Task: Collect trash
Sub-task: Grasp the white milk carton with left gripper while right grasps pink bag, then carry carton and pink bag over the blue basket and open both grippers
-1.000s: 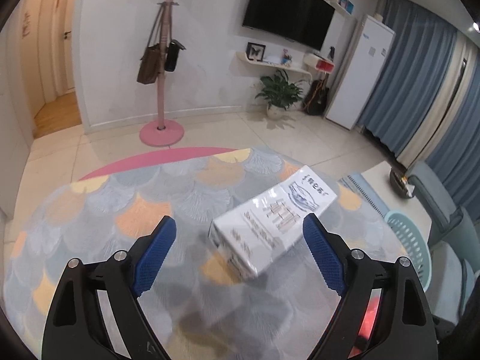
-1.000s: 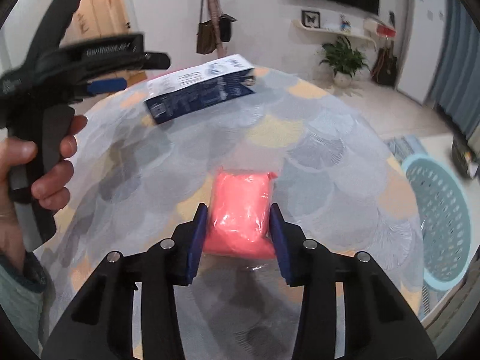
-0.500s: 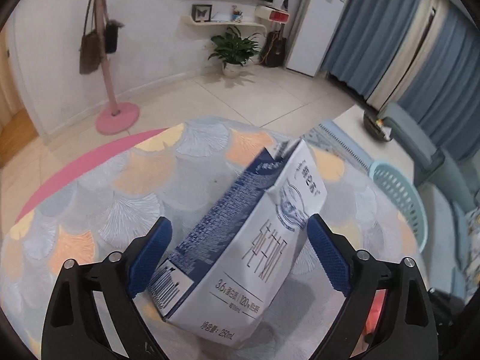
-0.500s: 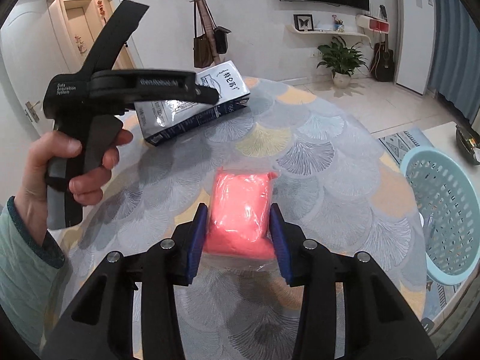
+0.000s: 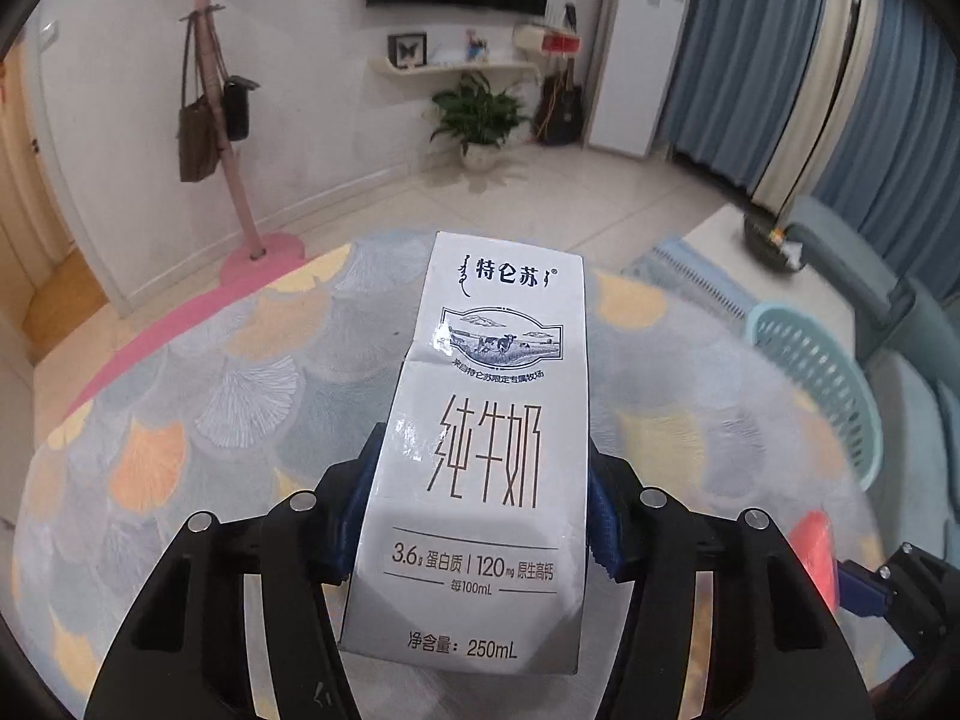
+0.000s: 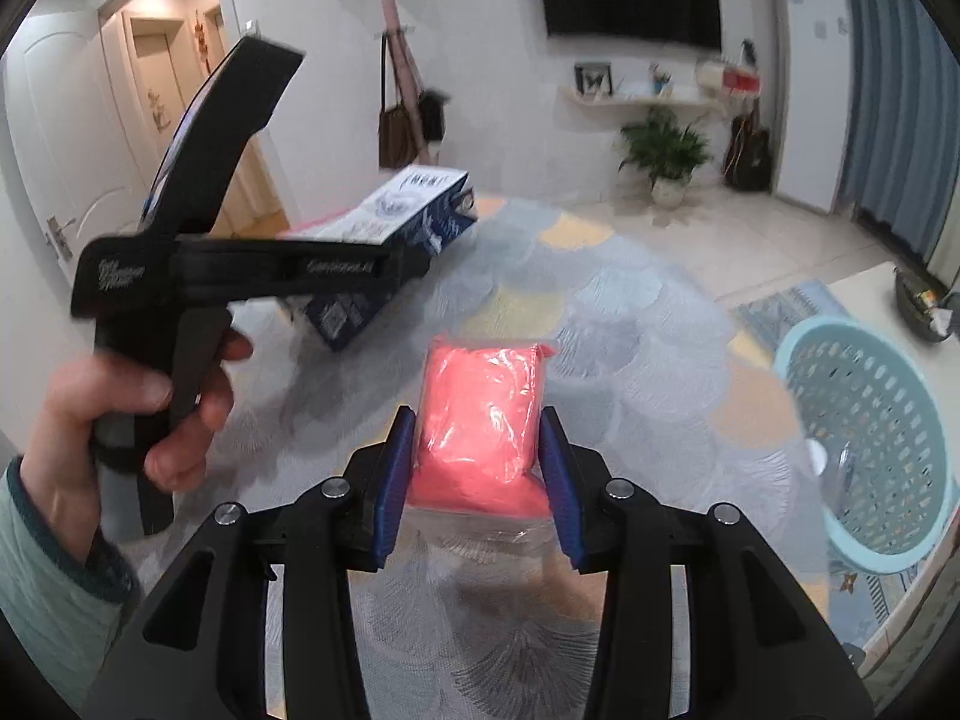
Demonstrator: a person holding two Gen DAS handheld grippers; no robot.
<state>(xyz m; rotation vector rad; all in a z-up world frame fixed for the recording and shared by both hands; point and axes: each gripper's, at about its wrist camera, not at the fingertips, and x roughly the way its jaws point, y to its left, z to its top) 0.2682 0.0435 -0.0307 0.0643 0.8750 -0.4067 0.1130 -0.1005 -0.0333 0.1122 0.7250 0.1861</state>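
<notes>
My left gripper [image 5: 480, 516] is shut on a white milk carton [image 5: 492, 438], held above the round patterned table [image 5: 210, 396]. The carton also shows in the right wrist view [image 6: 390, 228], clamped in the left gripper [image 6: 414, 252] and lifted off the table. My right gripper [image 6: 477, 474] is shut on a pink plastic packet [image 6: 483, 420], held over the table. The packet's edge shows in the left wrist view [image 5: 813, 546] at the lower right. A light blue perforated basket [image 6: 870, 444] stands to the right of the table, also in the left wrist view [image 5: 822, 372].
A pink coat stand [image 5: 234, 138] with bags stands by the far wall. A potted plant [image 5: 480, 126], a guitar and a white fridge [image 5: 636, 48] line the back. A blue sofa [image 5: 888, 324] and curtains are on the right.
My left gripper closed on the milk carton and raised it off the table, turning it upright in its view. My right gripper kept its hold on the pink packet.
</notes>
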